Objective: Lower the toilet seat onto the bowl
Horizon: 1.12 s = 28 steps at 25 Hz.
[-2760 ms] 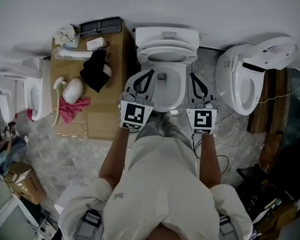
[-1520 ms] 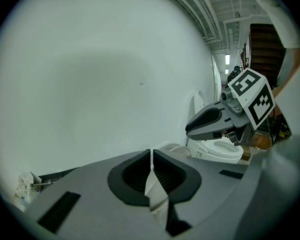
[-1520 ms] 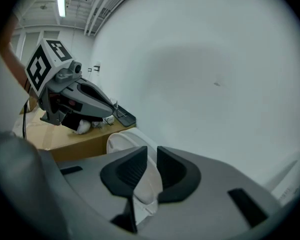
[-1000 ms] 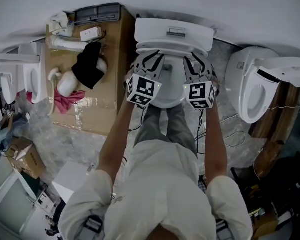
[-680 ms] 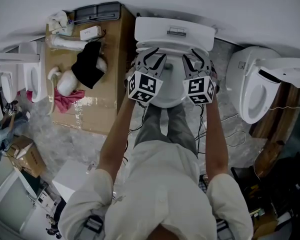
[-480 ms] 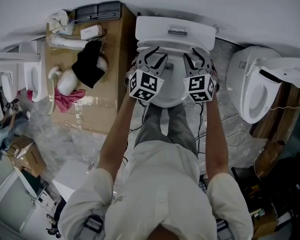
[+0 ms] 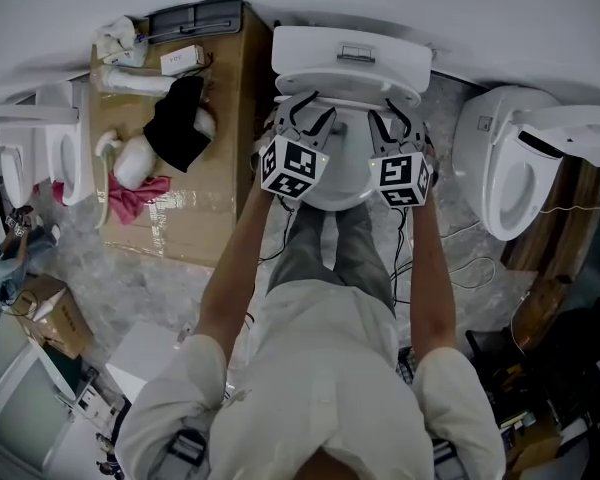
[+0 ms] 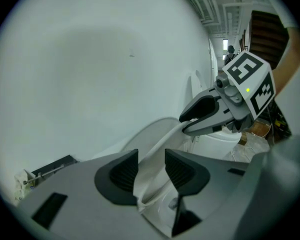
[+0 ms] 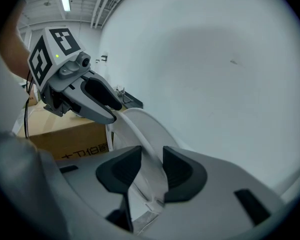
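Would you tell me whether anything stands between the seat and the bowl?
Nothing visible lies on the bowl. Only the grippers intrude: the seat runs between the jaws of the left gripper and the right gripper, which have just been opening, so one jaw of each seems to sit under it.

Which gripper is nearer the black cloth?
Left. Left gripper: on the toilet seat's side toward the black cloth. Right gripper: the far side. Both jaws have just been opening, seat between them.

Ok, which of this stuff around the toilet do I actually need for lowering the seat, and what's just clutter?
Part of the job:
toilet seat
bowl

Just lying about:
cardboard box
black cloth
pink cloth
second toilet at the right
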Tool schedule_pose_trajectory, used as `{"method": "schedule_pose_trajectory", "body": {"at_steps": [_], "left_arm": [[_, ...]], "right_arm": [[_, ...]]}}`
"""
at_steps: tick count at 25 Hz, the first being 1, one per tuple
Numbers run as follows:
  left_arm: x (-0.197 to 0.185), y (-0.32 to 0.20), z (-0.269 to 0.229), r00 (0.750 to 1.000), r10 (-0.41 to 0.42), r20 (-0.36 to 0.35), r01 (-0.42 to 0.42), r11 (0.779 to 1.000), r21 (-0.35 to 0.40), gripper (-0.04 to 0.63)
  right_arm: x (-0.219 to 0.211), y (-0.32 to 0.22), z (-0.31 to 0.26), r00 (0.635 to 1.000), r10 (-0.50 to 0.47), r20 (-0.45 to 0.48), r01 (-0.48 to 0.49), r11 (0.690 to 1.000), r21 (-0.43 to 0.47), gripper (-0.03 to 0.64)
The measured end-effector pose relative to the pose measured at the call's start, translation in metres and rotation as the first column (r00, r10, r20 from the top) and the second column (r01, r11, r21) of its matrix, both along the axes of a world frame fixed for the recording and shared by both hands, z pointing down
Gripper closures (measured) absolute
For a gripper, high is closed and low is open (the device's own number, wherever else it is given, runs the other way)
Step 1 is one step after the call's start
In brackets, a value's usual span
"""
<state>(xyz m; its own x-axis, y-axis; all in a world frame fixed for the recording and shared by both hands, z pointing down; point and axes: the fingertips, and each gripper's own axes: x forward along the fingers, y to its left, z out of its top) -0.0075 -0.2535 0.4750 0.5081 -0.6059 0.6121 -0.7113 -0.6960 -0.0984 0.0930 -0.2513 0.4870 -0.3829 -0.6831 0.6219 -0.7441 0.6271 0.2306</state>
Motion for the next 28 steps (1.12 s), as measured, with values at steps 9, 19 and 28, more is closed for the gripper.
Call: {"method": "schedule_pose_trajectory", "body": {"at_steps": [9,19,28], "left_arm": [[-0.004,0.021,0.006,1.000,0.024,0.004,-0.024,1.000,-0.010,0.416],[-0.004,0.049,0.011,0.998,0.068,-0.005,-0.069,0.997,-0.026,0.437],[-0.005,0.072,0.017,0.994,0.106,-0.001,-0.106,0.994,-0.037,0.440]], "right_arm": [[-0.002,0.026,0.003,1.000,0.015,-0.008,-0.015,1.000,-0.007,0.474],[-0.003,0.055,0.007,0.999,0.041,-0.017,-0.041,0.999,-0.014,0.472],[-0.005,0.077,0.012,0.997,0.065,-0.027,-0.066,0.998,-0.024,0.468]]}}
